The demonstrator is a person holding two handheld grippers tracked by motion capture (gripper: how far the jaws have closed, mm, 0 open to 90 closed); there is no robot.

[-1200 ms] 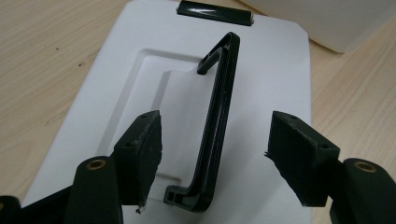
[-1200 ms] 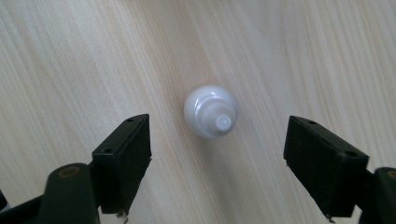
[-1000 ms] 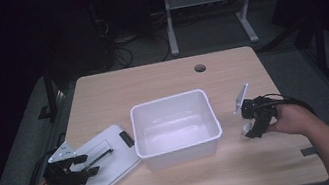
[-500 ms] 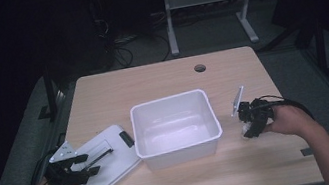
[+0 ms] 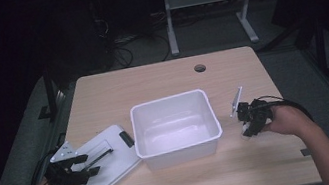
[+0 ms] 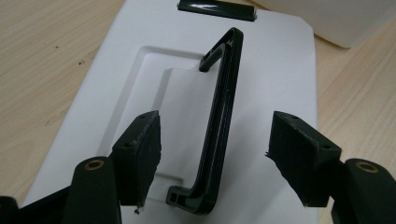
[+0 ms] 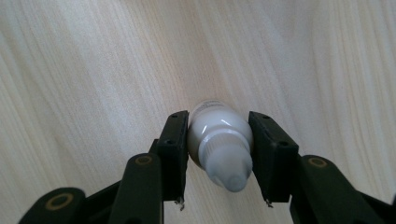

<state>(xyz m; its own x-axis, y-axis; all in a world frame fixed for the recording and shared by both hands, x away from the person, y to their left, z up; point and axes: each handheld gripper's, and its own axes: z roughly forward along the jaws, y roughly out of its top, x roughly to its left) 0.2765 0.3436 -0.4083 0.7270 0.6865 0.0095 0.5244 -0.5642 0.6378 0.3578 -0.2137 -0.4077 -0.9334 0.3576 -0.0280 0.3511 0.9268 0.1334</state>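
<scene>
A white bin lid [image 5: 112,154] lies flat on the table at the front left, left of the white bin [image 5: 169,103]. My left gripper [image 5: 89,164] hovers low over it, open. Its jaws stand on either side of the lid's raised black handle [image 6: 219,116] without touching it. To the right of the bin, my right gripper [image 5: 247,120] points down at the tabletop. Its jaws have just been closing and are now shut on a small white bottle [image 7: 219,140], with both pads [image 7: 175,140] pressed on its sides and its cap end toward the camera.
The bin stands empty in the middle of the wooden table [image 5: 160,80]. A cable hole [image 5: 200,68] sits at the back right. The lid's black latch [image 6: 215,9] points toward the bin. A desk frame [image 5: 205,14] stands on the dark floor behind.
My right gripper's jaws have closed onto the small white bottle, and that gripper has shifted slightly toward the bin. The left gripper and the lid have stayed put.
</scene>
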